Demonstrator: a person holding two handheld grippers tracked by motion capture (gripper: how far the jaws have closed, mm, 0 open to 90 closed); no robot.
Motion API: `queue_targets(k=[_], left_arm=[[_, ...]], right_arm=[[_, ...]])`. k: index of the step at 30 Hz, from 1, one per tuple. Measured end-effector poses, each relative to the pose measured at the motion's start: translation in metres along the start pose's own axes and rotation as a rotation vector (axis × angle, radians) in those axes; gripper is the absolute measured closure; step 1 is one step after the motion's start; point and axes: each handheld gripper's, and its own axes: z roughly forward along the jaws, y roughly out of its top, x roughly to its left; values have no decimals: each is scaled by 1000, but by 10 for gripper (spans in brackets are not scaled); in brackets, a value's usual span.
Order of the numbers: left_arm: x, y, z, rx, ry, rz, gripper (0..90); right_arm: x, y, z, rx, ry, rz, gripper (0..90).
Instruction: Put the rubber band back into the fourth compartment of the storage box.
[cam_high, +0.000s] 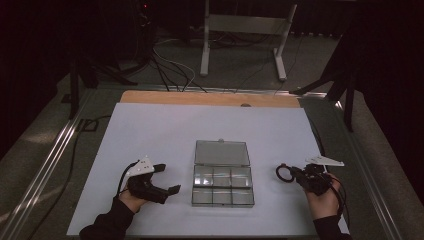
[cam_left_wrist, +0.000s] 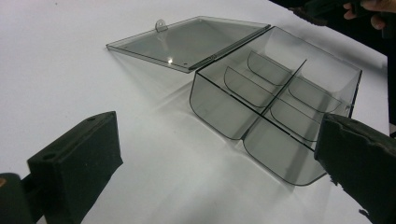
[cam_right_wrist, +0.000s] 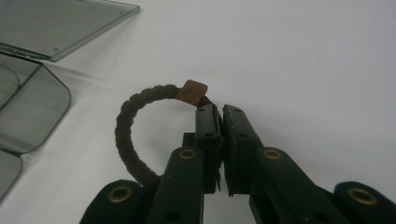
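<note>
White table sheet (cam_high: 150, 130); open clear compartment box (cam_high: 222, 185) at centre, lid flat behind; left gripper (cam_high: 170, 179) jaws spread beside box; right gripper (cam_high: 295, 174) jaws pinching braided ring (cam_right_wrist: 135, 135), right of box.

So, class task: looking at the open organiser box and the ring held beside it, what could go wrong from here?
1. The right claw pinches the braided ring by a small section near its tag, so it may swing or slip out.
2. The clear box looks light and stands unheld, with the left claw open beside it; a nudge could slide it.
3. The compartments are small, so the ring may catch on a divider.
</note>
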Motion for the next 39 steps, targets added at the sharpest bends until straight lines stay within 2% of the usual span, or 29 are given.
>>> queue_targets(k=[9, 39], left_arm=[[-1, 0, 1, 8, -5, 3, 11], [-2, 0, 2, 6, -17, 11, 11]], right_arm=[[7, 6, -2, -12, 29, -6, 852], [45, 26, -7, -35, 138, -88, 852]])
